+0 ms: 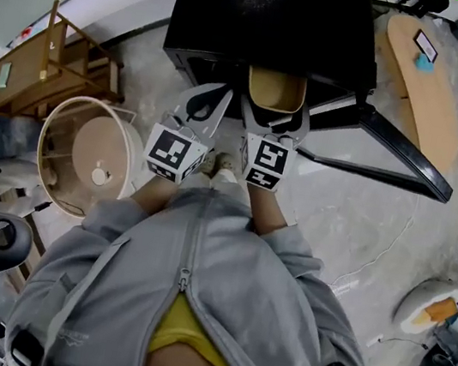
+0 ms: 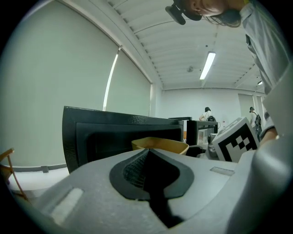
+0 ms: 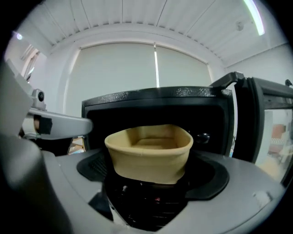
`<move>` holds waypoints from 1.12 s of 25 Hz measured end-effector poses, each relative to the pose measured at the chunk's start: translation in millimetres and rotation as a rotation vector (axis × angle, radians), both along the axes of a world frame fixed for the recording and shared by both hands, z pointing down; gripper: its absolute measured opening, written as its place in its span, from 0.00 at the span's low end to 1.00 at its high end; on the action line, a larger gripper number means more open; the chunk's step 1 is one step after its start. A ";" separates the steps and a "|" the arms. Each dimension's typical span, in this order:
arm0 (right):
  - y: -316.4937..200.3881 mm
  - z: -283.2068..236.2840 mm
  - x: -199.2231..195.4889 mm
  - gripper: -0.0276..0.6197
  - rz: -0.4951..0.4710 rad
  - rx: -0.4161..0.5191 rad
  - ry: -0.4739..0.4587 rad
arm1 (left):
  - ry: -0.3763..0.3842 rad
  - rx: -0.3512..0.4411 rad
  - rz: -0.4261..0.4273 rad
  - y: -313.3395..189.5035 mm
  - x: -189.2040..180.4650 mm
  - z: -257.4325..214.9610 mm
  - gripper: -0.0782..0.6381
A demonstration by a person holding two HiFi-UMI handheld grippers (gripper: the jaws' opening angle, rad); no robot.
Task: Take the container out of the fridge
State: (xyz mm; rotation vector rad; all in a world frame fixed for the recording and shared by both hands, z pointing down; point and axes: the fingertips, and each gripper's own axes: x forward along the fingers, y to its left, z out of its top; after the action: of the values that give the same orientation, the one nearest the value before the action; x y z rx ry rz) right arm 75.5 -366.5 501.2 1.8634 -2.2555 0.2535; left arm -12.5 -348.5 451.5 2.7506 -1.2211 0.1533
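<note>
A tan, open-topped container (image 1: 275, 90) (image 3: 149, 153) sits between the jaws of my right gripper (image 1: 274, 123) (image 3: 149, 180), which is shut on its lower walls. It hangs just in front of the open mouth of the small black fridge (image 1: 274, 16) (image 3: 155, 103). The fridge door (image 1: 391, 148) (image 3: 263, 123) stands swung out to the right. My left gripper (image 1: 203, 106) (image 2: 149, 183) is beside the right one on its left, jaws shut together with nothing between them. Its view shows the container's rim (image 2: 160, 145) and the fridge (image 2: 114, 132) just beyond.
A round beige drum-shaped stand (image 1: 86, 154) and a wooden chair (image 1: 48, 69) stand on the floor to the left. A wooden table (image 1: 424, 80) is at the back right. A white cable (image 1: 372, 263) lies on the floor at the right.
</note>
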 end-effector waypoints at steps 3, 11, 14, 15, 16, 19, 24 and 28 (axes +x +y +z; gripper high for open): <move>20.8 -8.2 1.1 0.80 -0.004 -0.010 -0.004 | -0.002 0.010 -0.006 8.9 -2.6 -5.8 0.12; 75.3 -19.9 11.5 0.80 0.011 -0.020 -0.002 | 0.002 0.036 -0.005 34.3 -5.7 -16.9 0.12; 91.9 -28.7 13.7 0.80 0.021 -0.014 -0.015 | -0.002 0.034 -0.005 46.3 -8.8 -19.7 0.12; 97.1 -31.9 14.6 0.80 0.024 -0.010 -0.019 | -0.002 0.034 -0.005 49.8 -9.6 -21.0 0.12; 102.4 -35.1 15.7 0.80 0.026 -0.006 -0.021 | -0.001 0.034 -0.004 53.1 -9.9 -22.5 0.12; 116.5 -45.4 20.4 0.80 0.039 0.009 -0.029 | 0.002 0.036 -0.002 62.2 -9.0 -26.6 0.12; 129.7 -63.0 30.3 0.80 0.069 0.054 -0.014 | 0.013 0.063 0.010 77.5 -3.5 -38.5 0.12; 134.1 -68.6 31.2 0.80 0.088 0.072 -0.012 | 0.022 0.070 0.013 83.5 -5.6 -42.6 0.12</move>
State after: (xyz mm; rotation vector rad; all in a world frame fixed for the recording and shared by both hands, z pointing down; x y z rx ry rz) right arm 106.7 -232.4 432.6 2.0055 -2.2213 0.2007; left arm -18.1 -265.0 409.0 2.8119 -1.2256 0.0826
